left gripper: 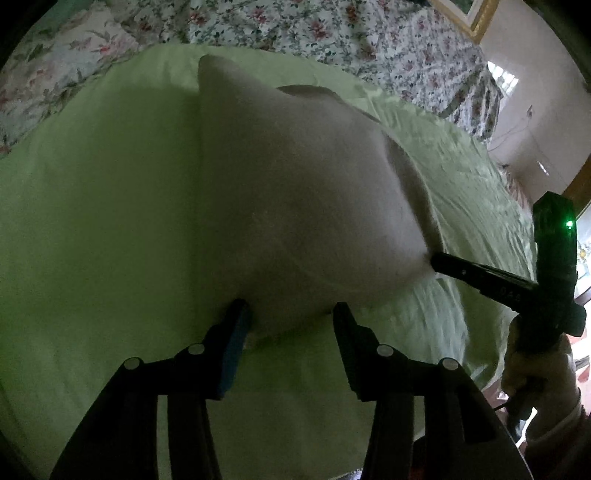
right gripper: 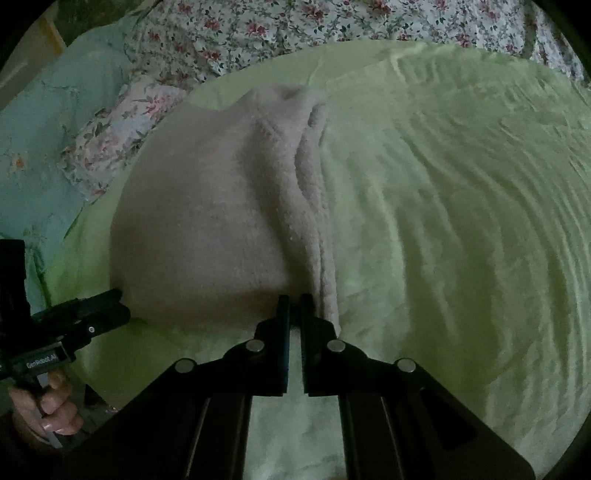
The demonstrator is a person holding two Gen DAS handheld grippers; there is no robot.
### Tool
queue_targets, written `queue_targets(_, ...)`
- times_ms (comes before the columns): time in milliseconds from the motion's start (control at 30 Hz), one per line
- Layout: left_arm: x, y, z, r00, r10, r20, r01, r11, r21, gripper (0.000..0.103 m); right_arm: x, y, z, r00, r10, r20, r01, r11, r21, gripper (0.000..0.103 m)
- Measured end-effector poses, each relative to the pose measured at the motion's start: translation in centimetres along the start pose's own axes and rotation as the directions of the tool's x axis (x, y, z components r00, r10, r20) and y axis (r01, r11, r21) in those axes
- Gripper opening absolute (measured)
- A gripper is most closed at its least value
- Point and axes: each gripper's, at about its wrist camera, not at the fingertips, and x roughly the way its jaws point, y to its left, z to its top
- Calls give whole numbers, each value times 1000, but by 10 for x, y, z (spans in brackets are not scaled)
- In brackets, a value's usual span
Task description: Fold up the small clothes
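Note:
A pale pinkish-white fleecy garment [left gripper: 303, 192] lies on a light green sheet [left gripper: 92, 221]. In the left wrist view my left gripper [left gripper: 291, 314] is open, its jaws on either side of the garment's near edge. My right gripper [left gripper: 439, 262] comes in from the right and pinches the garment's right corner. In the right wrist view my right gripper [right gripper: 294, 301] is shut on the near edge of the garment [right gripper: 207, 221], beside its folded layers. My left gripper [right gripper: 110, 306] shows at the garment's left corner.
A floral quilt [left gripper: 332, 29] covers the far side of the bed, with a teal floral pillow [right gripper: 40, 140] at the left. The green sheet [right gripper: 461, 221] is wrinkled on the right. A gold-framed picture [left gripper: 476, 14] and a wall lie beyond the bed.

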Motion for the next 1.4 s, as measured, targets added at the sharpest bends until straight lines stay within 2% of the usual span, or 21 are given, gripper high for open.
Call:
queue_targets(167, -12, 7, -8, 1000, -22, -12, 21, 999, -45, 49, -11, 0, -8, 1000, -13, -19, 13, 999, 34, 6)
queue_targets(233, -17, 11, -14, 1000, 13, -15, -14, 998, -66, 55, -17, -1, -11, 1000, -12, -23, 13, 999, 44, 11)
queue_targets(300, -21, 14, -18, 999, 40, -12, -41, 996, -76, 61, -26, 0, -14, 1000, -21, -13, 21, 998, 52, 34)
queue_targets(367, -26, 17, -23, 998, 69, -7, -69, 994, -84, 67, -37, 2, -16, 1000, -21, 8, 21, 998, 52, 47)
queue_targets(433, -32, 20, -26, 995, 101, -3, -101, 991, -87, 75, -44, 7, -16, 1000, -20, 18, 19, 999, 40, 49)
queue_targets(500, -40, 21, -27, 992, 122, 11, -121, 989, -84, 82, -51, 13, -18, 1000, -20, 22, 20, 1000, 20, 58)
queue_targets(667, -57, 20, -31, 979, 202, 17, -201, 979, -48, 86, -60, 26, -29, 1000, -13, 10, 13, 1000, -18, 78)
queue_targets(833, -69, 22, -32, 969, 245, -18, -245, 969, -24, 90, -64, 32, -42, 999, 4, -36, -6, 999, -48, 79)
queue_targets(933, -79, 15, -31, 966, 260, -6, -260, 966, 6, 90, -75, 36, -43, 999, 20, -41, -23, 998, -59, 82)
queue_targets(1033, -96, 2, -27, 961, 275, 11, -275, 960, 53, 91, -96, 44, -39, 999, 39, -14, -40, 996, -82, 88)
queue_targets(1133, -117, -15, -22, 955, 291, 60, -296, 948, 119, 103, -119, 55, -29, 997, 70, 15, -68, 990, -125, 97)
queue_targets(1167, -120, -19, -21, 953, 294, 73, -301, 944, 132, 102, -127, 58, -26, 997, 72, 29, -67, 987, -143, 102)
queue_targets(1200, -123, -22, -19, 951, 297, 84, -306, 941, 143, 102, -131, 60, -23, 997, 68, 40, -61, 985, -160, 103)
queue_targets(1267, -122, -25, -16, 950, 299, 91, -310, 938, 154, 102, -134, 65, -19, 997, 66, 45, -56, 980, -192, 103)
queue_targets(1400, -104, -21, -15, 950, 310, 50, -314, 940, 136, 102, -117, 64, -19, 998, 62, 10, -59, 981, -187, 103)
